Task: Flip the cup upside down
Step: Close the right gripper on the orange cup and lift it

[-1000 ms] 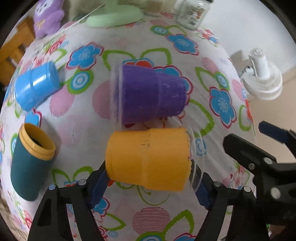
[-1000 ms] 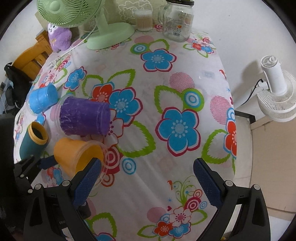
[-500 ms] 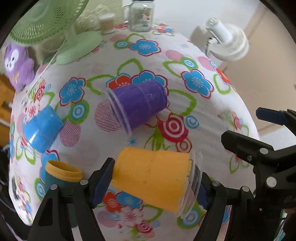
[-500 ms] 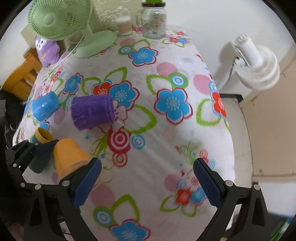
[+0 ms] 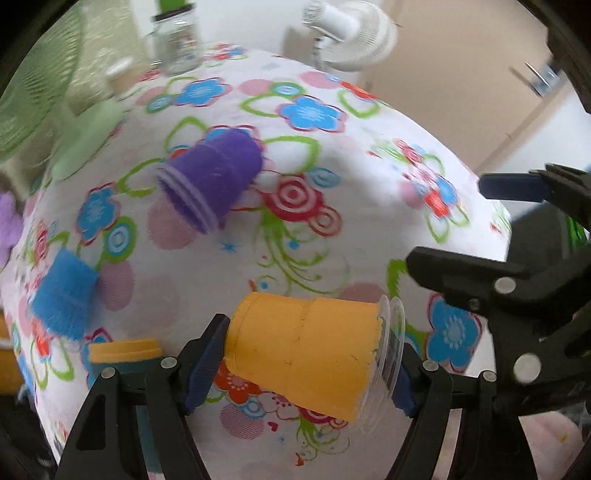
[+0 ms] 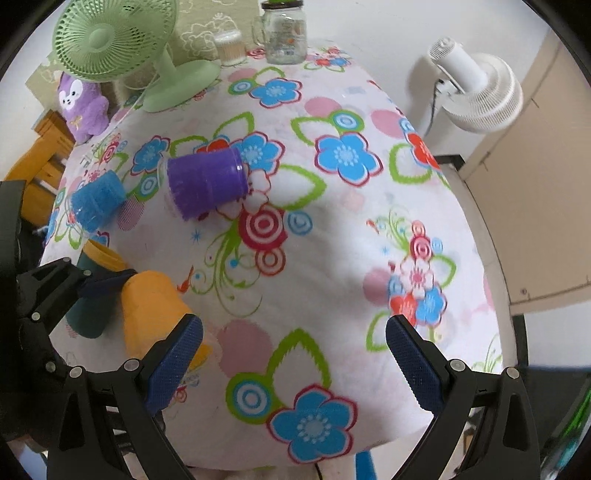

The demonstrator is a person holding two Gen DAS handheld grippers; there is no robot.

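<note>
My left gripper (image 5: 303, 358) is shut on an orange cup (image 5: 303, 350), gripped end to end, base on the left pad and clear rim on the right. The cup is held on its side above the floral tablecloth (image 5: 332, 229). It also shows in the right wrist view (image 6: 151, 310), at the lower left, with the left gripper (image 6: 55, 291) around it. My right gripper (image 6: 291, 358) is open and empty above the table's near edge; it also shows in the left wrist view (image 5: 517, 229) at the right.
A purple cup (image 6: 203, 184) and a blue cup (image 6: 96, 203) lie on their sides on the table. A teal cup with a yellow rim (image 6: 96, 291) stands upright at the left. A green fan (image 6: 114, 40), glass jar (image 6: 284, 33) and purple plush toy (image 6: 81, 107) stand at the back. A white fan (image 6: 476, 88) stands off the table's right.
My left gripper has lifted the orange cup off the table and pulled it back toward the near edge. The right gripper has also risen and stayed open.
</note>
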